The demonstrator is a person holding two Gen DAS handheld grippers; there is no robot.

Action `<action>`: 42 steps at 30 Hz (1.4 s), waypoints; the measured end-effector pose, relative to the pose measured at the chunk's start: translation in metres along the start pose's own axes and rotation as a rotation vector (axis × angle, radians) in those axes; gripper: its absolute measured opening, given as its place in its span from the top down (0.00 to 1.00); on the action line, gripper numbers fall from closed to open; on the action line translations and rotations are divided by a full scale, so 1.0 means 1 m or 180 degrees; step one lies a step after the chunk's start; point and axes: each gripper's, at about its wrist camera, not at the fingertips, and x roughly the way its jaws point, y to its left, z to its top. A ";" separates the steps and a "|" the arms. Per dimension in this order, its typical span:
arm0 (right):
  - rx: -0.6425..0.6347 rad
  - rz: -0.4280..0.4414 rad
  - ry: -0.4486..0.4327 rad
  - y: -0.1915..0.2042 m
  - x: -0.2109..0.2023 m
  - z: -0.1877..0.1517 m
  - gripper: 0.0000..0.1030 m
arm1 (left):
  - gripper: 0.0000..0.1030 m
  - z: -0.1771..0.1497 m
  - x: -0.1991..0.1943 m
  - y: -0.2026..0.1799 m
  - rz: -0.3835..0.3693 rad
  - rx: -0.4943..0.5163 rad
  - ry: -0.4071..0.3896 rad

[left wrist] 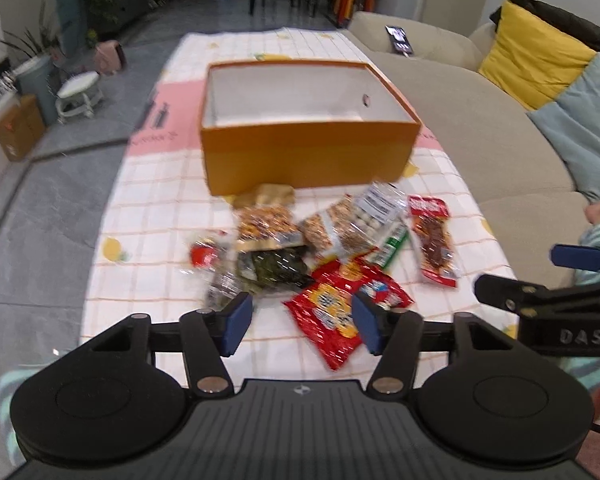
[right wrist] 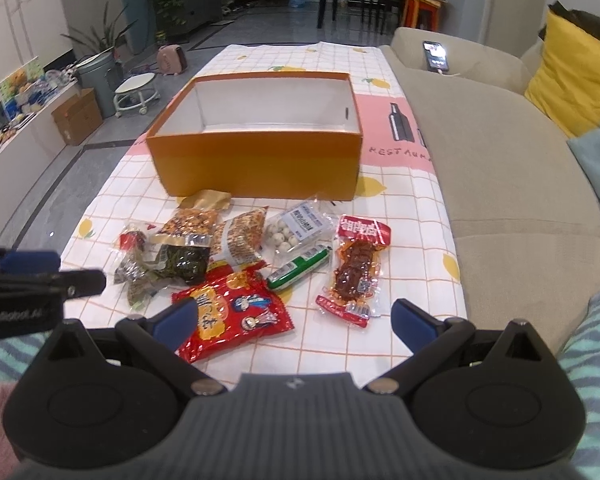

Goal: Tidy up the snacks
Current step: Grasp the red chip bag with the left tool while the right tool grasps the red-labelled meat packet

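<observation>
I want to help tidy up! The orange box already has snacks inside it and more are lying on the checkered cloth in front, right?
Not quite: the orange box is empty, as the right wrist view shows. The snacks, like the red packet, do lie on the checkered cloth in front.

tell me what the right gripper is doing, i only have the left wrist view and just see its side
Observer: The right gripper is open wide, with nothing between its fingers.
Operator: whats in front of it
Observer: The red snack bag lies by its left finger, and the brown meat packet lies nearer its right one.
Operator: my view is blurred, is the green stick buried
Observer: No. The green stick lies on the cloth between those two, and almost its full length shows.
</observation>
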 end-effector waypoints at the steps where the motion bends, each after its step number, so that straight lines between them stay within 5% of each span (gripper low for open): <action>1: 0.0001 0.0005 0.0002 -0.001 0.002 0.001 0.04 | 0.59 0.001 0.001 0.000 -0.0058 0.0000 0.0005; 3: 0.0018 0.0033 0.0016 -0.004 0.007 0.003 0.05 | 0.73 0.003 0.006 0.000 -0.0132 0.0012 0.0062; 6: -0.0016 0.0050 0.0085 -0.009 0.018 0.005 0.17 | 0.69 0.008 0.014 -0.004 -0.0261 0.0089 0.0122; 7: -0.0021 0.0061 0.0106 -0.010 0.022 0.006 0.17 | 0.62 0.010 0.019 -0.006 -0.0287 0.0129 0.0144; 9: -0.0010 0.0064 0.0147 -0.015 0.031 0.007 0.18 | 0.20 0.014 0.029 -0.012 -0.0335 0.0277 0.0224; 18: 0.0013 -0.0055 0.0427 -0.037 0.085 0.011 0.11 | 0.17 0.017 0.085 -0.025 -0.0483 0.0911 0.0541; 34: 0.0198 0.0055 0.0623 -0.067 0.165 0.024 0.15 | 0.13 -0.004 0.160 -0.058 -0.0657 0.2306 0.0931; 42: 0.0279 0.0106 0.0714 -0.073 0.189 0.024 0.23 | 0.04 0.003 0.178 -0.062 -0.0761 0.2336 0.0978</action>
